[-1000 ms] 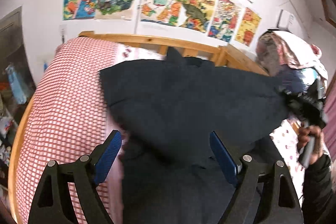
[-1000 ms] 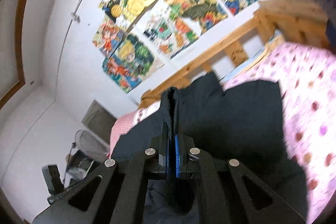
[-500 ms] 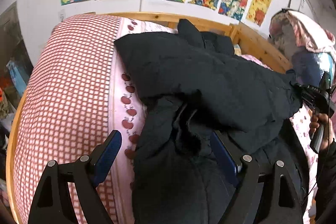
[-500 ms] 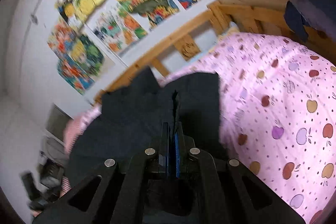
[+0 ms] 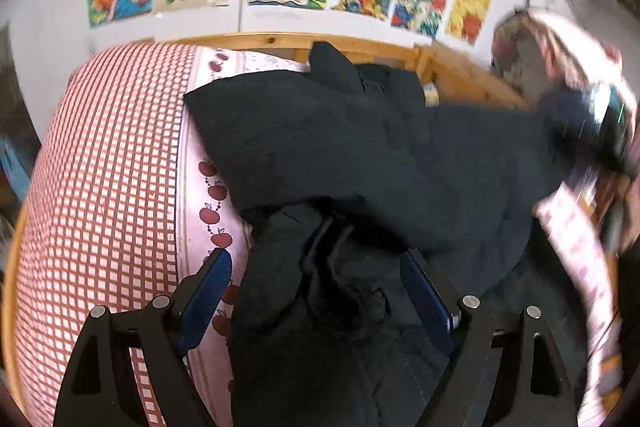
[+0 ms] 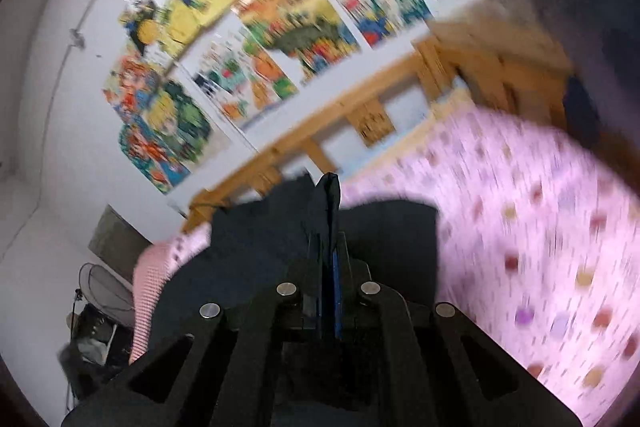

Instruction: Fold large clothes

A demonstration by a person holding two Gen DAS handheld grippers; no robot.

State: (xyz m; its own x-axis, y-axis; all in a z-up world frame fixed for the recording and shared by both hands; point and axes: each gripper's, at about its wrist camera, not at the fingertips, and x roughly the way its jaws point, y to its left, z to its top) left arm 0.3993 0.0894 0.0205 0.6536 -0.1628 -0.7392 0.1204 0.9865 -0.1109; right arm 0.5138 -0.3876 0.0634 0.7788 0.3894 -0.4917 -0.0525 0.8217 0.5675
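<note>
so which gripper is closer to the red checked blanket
Left. The left gripper hangs open right beside the red checked blanket; the right gripper, shut on the black garment, is across it.

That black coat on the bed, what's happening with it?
A person is folding a black coat on a bed with a handheld claw in each hand. The right claw is shut on a pinch of the coat's cloth and holds it raised, so a dark panel drapes across the rest. The left claw is open, its blue fingers on either side of a bunched part of the coat near the front. The fold is only partly done.
</note>
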